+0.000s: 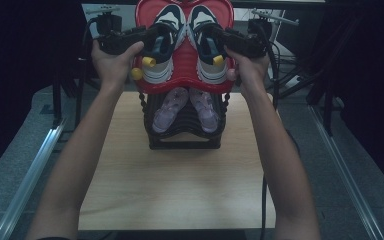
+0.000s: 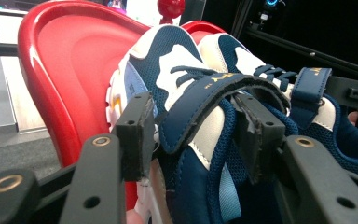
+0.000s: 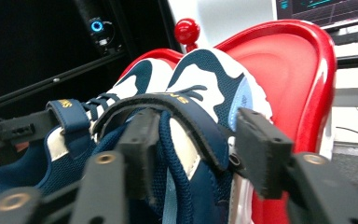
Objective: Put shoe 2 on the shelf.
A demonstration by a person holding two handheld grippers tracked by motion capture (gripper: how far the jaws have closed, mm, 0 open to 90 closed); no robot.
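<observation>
Two sneakers are being set onto the top red tray (image 1: 182, 75) of a black shoe rack (image 1: 185, 140) that is standing at the far end of the bench (image 1: 180, 190). Nearest on that rack, a pink pair (image 1: 186, 107) is lying on the lower tier. Above it, the left sneaker (image 1: 162, 45) and the right sneaker (image 1: 206, 45) are resting side by side on the tray, toes pointing far.

The left hand-held gripper (image 2: 193, 135) is standing wide, one jaw outside the shoe's side and the other inside the collar, the pads no longer pressing as far as I can tell. The right hand-held gripper (image 3: 196, 149) is likewise wide, straddling its shoe's side wall under the strap.

I judge the placing step is finishing: the shoes are being let go. The next move is calling for both grippers to be drawn back toward the person without snagging a strap or dragging a shoe off the tray's near edge.
</observation>
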